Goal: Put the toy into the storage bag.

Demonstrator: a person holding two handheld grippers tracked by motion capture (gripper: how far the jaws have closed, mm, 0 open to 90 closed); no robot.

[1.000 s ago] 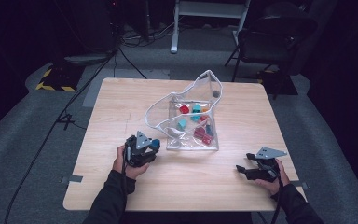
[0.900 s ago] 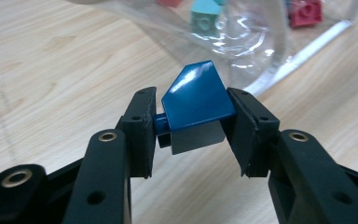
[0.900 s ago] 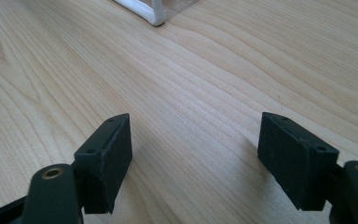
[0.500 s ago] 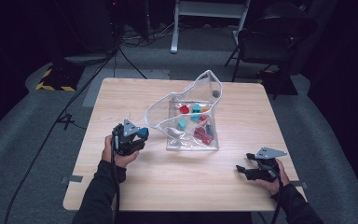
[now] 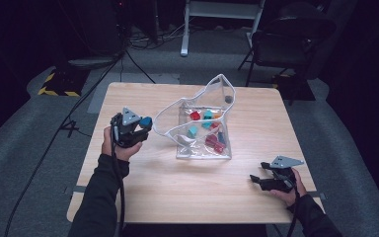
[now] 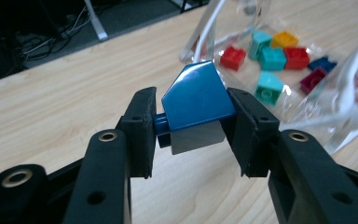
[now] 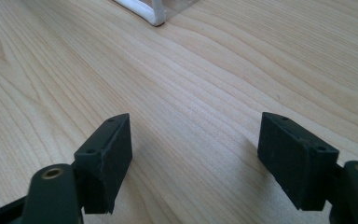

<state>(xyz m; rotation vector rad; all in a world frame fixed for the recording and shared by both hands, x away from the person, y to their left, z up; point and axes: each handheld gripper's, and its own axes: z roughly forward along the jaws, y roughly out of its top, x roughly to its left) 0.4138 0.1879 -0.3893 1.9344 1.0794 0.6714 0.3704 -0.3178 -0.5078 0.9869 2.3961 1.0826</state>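
Left gripper view: blue sloped toy brick (image 6: 196,95), clamped between the two black jaws of the left gripper (image 6: 192,122), clear of the wooden table (image 6: 65,93). Landmark: clear plastic bag (image 5: 202,123), mid-table, holding red, teal, yellow and dark blue bricks (image 6: 272,58). Held brick sits just left of the bag's open mouth in the high view. Right gripper (image 5: 259,180): near the table's front edge, right of the bag, jaws wide apart, gripping nothing.

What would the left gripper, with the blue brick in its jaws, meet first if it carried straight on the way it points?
Probably the clear bag of bricks: the left gripper with its blue brick points toward it, though depth is unclear.
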